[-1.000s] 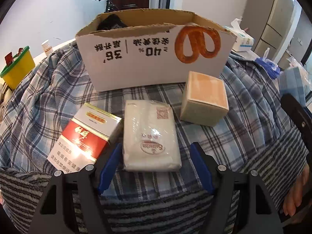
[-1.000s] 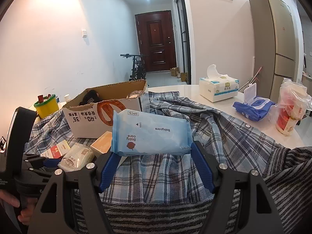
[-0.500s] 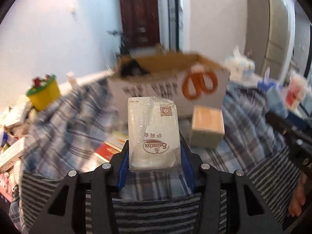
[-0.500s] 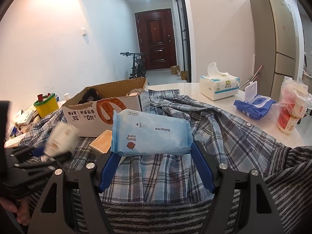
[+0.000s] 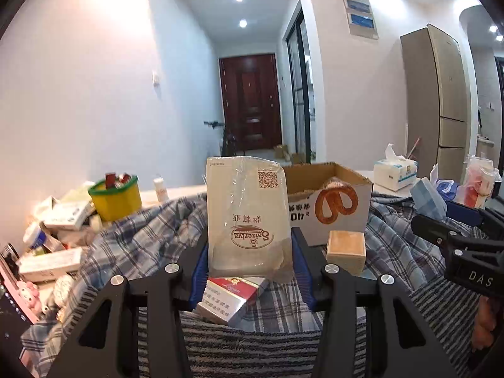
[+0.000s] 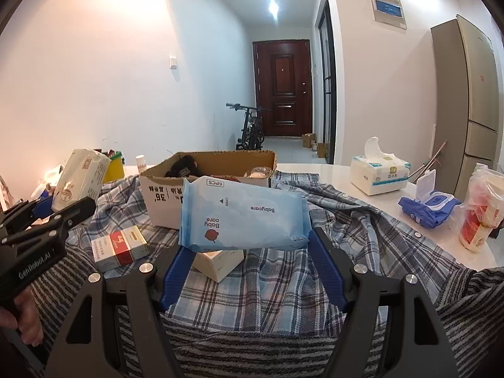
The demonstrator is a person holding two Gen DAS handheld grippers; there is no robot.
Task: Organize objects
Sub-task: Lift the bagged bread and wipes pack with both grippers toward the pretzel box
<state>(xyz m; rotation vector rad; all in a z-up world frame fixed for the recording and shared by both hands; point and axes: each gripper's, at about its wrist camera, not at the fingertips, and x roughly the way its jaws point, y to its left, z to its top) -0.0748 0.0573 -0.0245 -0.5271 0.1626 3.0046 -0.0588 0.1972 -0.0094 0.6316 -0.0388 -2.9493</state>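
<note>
The left gripper (image 5: 250,264), a second ago spread open around the white napkin pack (image 5: 249,217) as it lay flat on the plaid cloth (image 6: 283,283), is now clamping that pack between its blue pads and carrying it upright in the air, above the red-and-white carton (image 5: 231,296) that it had been lying beside. The right gripper (image 6: 249,264) is holding the blue wipes pack (image 6: 242,217) by its two ends, raised over the tan box (image 6: 217,263), in the same pose as before. The open cardboard box (image 6: 208,186) is standing just behind both loads, with a dark item already inside. The lift being complete, both packs appear ready for transfer into that box, presumably the collecting place; the carton and the tan box are waiting on the cloth-covered table (image 6: 340,173).
</note>
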